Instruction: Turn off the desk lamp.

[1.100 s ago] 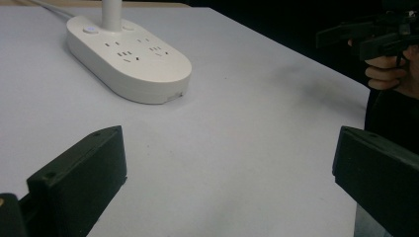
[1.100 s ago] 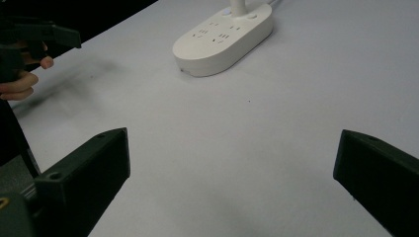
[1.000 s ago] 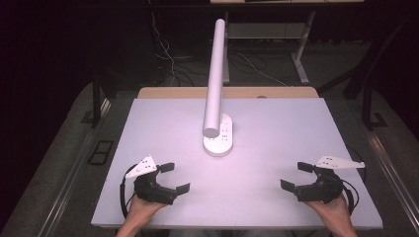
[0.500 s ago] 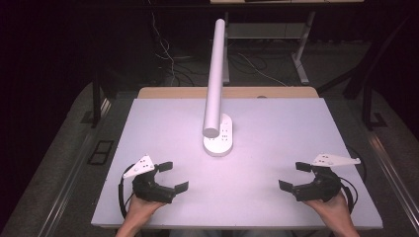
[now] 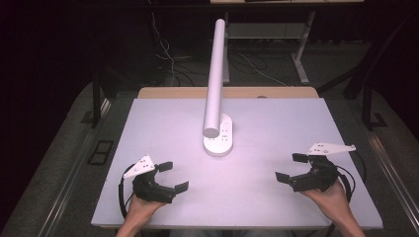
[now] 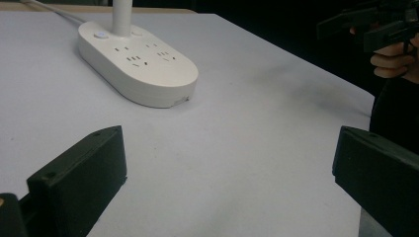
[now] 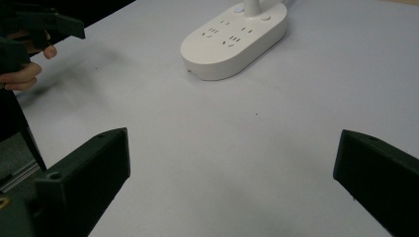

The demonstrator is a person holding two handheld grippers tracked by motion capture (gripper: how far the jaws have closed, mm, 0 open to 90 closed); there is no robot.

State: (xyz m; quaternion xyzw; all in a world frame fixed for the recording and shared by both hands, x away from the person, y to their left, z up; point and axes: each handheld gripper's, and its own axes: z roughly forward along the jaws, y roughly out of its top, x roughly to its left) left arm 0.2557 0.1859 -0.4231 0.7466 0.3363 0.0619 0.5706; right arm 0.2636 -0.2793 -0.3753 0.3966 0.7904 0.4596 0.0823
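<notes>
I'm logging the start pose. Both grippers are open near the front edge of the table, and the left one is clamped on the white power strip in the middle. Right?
Not quite. The left gripper holds nothing: in the left gripper view its jaws stand wide apart over bare table, with the power strip farther off, untouched. Both grippers are open near the front edge; the right gripper shows in the high view.

I see a white tabletop [image 5: 148, 128]. One item lies directly on it: a white oval power-strip base [image 5: 219, 141] at centre, toward 12 o'clock, carrying an upright white tube [image 5: 216, 79].
</notes>
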